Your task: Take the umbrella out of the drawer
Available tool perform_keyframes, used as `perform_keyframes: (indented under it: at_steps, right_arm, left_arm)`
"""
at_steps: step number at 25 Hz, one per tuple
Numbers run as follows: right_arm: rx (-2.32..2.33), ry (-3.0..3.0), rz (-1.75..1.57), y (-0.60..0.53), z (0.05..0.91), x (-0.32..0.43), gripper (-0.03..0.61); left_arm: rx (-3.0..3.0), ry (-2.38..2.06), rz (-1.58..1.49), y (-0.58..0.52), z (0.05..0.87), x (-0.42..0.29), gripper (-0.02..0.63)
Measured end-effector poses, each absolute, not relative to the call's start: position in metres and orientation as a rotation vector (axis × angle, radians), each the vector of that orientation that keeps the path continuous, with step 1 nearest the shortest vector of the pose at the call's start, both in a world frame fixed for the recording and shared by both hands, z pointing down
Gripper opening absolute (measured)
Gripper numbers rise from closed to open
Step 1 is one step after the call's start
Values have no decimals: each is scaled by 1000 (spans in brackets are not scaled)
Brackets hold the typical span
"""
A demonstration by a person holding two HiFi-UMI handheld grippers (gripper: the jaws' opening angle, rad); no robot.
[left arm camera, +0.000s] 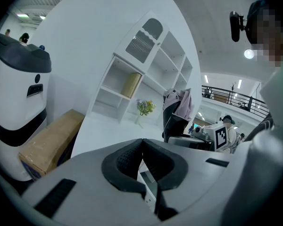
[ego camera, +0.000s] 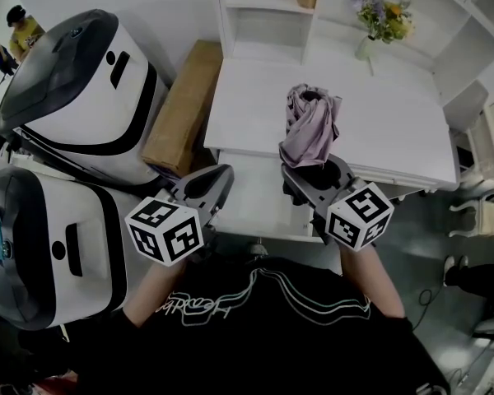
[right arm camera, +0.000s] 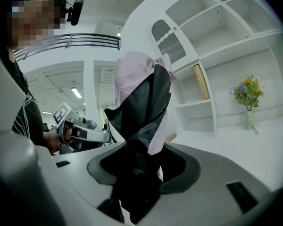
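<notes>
1. Head view alone shows me the open drawer (ego camera: 255,200) under the white desk (ego camera: 379,122), at 6 o'clock from the umbrella (ego camera: 309,126); neither gripper view takes it in.
2. Right gripper view supplies what the head camera misses: the umbrella's black lining and lilac cloth pinched between the jaws of the right gripper (right arm camera: 144,155), which stand wide yet are clamped on the folded bundle.
3. Left gripper view shows the left gripper (left arm camera: 142,142) with its pads meeting tip to tip and nothing between them; it hangs at 9 o'clock from the right gripper, over the drawer's left edge.
4. The umbrella rises toward 12 o'clock from the right fingers, out of the drawer and roughly upright over the desk top.
5. Around it, a vase of flowers (ego camera: 383,19) stands at 1 o'clock by the shelf unit (ego camera: 263,11). A cardboard box (ego camera: 184,105) leans at 9 o'clock against the desk's side, and two white rounded machines (ego camera: 74,89) crowd in beyond it.
</notes>
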State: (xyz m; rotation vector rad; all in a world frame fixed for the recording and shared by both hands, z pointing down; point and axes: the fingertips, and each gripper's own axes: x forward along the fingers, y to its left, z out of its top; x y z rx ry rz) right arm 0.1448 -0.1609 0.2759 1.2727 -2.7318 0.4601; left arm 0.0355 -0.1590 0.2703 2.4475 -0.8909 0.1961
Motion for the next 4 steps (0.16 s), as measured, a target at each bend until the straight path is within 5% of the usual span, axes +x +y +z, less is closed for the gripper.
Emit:
perform_keyframes:
  at_steps: [4]
  right_arm:
    - [1265,-2728,467,-164,280,145,213]
  left_arm:
    - [2445,-893,194,-165,273,36,20]
